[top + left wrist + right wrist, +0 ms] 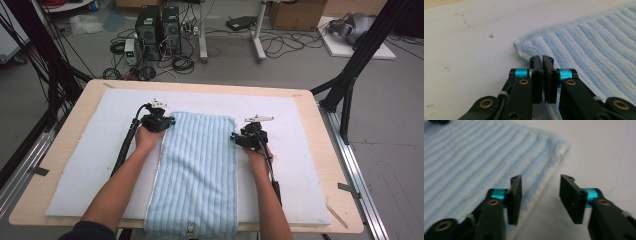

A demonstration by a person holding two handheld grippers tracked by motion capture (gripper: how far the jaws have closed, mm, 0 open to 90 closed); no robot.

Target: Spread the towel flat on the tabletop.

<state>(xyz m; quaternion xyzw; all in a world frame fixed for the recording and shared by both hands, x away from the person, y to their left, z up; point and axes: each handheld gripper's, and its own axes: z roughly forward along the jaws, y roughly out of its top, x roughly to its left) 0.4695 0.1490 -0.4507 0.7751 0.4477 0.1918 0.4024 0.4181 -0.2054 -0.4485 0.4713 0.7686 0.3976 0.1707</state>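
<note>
A light blue striped towel (195, 170) lies flat and lengthwise on the white mat, its near end hanging over the table's front edge. My left gripper (165, 121) sits at the towel's far left corner. In the left gripper view its jaws (542, 58) are shut on the towel's (599, 45) white hem, just behind the corner. My right gripper (235, 136) is at the far right edge. In the right gripper view it (541, 178) stands open, one jaw over the towel (474, 152), the other over the mat, with the hem between them untouched.
The white foam mat (100, 150) covers most of the wooden table (67, 135). Black frame legs (350, 70) stand at both far corners. Computer towers (157, 27) and loose cables lie on the floor beyond the table.
</note>
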